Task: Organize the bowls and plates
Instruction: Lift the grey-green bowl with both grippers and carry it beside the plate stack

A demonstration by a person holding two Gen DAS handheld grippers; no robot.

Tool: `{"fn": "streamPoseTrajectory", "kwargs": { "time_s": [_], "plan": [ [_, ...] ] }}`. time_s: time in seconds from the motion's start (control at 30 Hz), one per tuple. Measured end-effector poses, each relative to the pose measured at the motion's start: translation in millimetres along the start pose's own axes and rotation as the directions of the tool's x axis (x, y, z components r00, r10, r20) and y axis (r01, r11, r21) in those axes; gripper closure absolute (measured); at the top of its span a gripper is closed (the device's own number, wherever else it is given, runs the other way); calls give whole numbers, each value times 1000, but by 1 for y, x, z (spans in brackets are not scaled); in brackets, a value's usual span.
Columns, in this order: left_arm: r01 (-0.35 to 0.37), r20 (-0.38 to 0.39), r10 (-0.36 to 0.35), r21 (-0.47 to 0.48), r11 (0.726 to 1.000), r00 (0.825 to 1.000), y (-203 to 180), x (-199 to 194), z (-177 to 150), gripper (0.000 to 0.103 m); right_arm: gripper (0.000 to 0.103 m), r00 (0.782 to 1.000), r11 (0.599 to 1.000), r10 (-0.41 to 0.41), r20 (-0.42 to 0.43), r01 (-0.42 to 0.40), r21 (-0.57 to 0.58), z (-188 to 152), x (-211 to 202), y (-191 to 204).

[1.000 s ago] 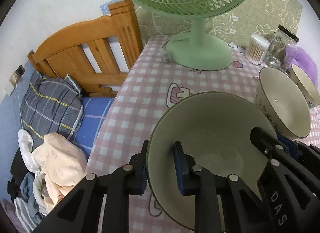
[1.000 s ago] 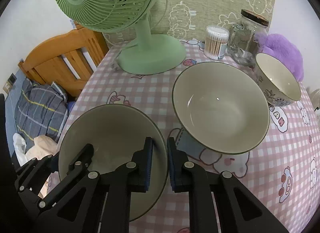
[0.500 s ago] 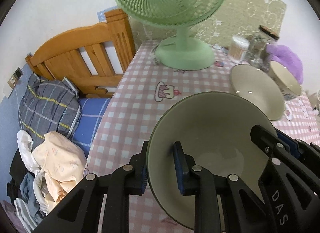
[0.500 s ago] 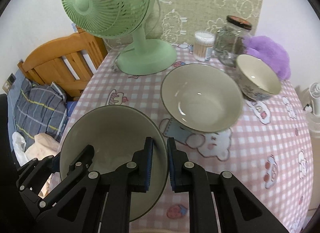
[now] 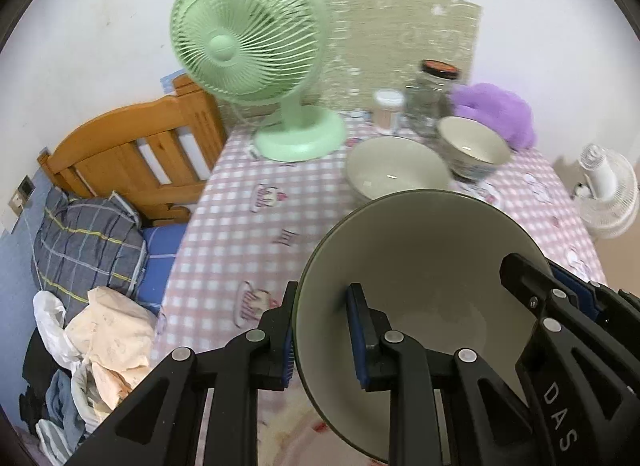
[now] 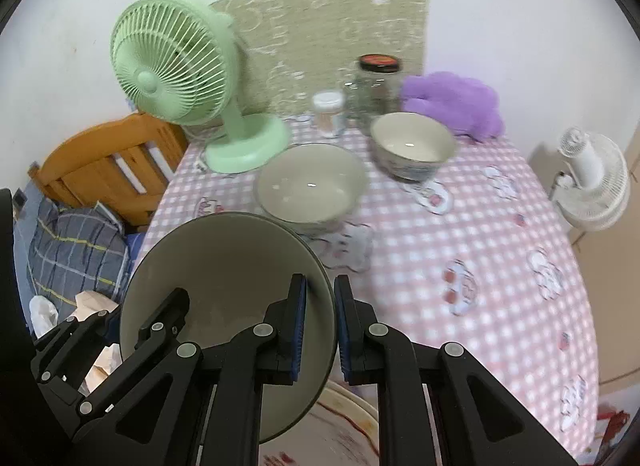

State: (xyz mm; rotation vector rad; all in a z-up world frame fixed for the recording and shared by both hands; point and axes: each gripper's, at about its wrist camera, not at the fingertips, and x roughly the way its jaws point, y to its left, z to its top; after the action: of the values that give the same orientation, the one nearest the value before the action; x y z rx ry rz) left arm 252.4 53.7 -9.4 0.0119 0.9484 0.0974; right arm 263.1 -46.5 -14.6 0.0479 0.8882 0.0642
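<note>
A wide olive-grey bowl point(image 5: 420, 250) is held up above the pink checked table point(image 5: 248, 225) by both grippers. My left gripper point(image 5: 320, 330) is shut on its left rim. My right gripper point(image 6: 320, 322) is shut on its right rim; the bowl point(image 6: 224, 266) fills the lower left of the right wrist view. A second wide bowl point(image 6: 312, 185) stands on the table behind it, also in the left wrist view point(image 5: 396, 169). A smaller patterned bowl point(image 6: 412, 143) stands further right. A plate rim point(image 6: 344, 422) shows below the held bowl.
A green desk fan point(image 6: 188, 77) stands at the table's back left. A cotton-swab tub point(image 6: 328, 111), a glass jar point(image 6: 374, 85) and a purple plush point(image 6: 456, 103) line the back. A white fan point(image 6: 592, 177) is off the right edge. A wooden bed frame point(image 5: 132, 157) is left.
Both grippers have risen and drawn back with the held bowl. The table, fan and standing bowls look smaller and farther, and the plate rim has come into the right wrist view.
</note>
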Motion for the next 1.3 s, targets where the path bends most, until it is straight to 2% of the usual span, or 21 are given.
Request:
{"fn": "streamPoseTrajectory", "kwargs": {
  "time_s": [0.27, 0.53, 0.87, 1.3],
  "plan": [
    [45, -2, -45, 53, 998, 999, -57, -24, -22, 82, 86, 999, 999, -31, -4, 32, 39, -29, -33, -59],
    [53, -39, -52, 40, 998, 998, -111, -34, -48, 82, 86, 999, 999, -27, -38, 28, 19, -50, -48, -114],
    [36, -86, -37, -13, 999, 996, -156, -27, -83, 82, 86, 996, 999, 7, -93, -10, -33, -78, -42, -168],
    [-1, -187, -8, -49, 999, 982, -180, -4, -118, 82, 86, 977, 997, 27, -210, -43, -71, -109, -11, -196]
  ]
}}
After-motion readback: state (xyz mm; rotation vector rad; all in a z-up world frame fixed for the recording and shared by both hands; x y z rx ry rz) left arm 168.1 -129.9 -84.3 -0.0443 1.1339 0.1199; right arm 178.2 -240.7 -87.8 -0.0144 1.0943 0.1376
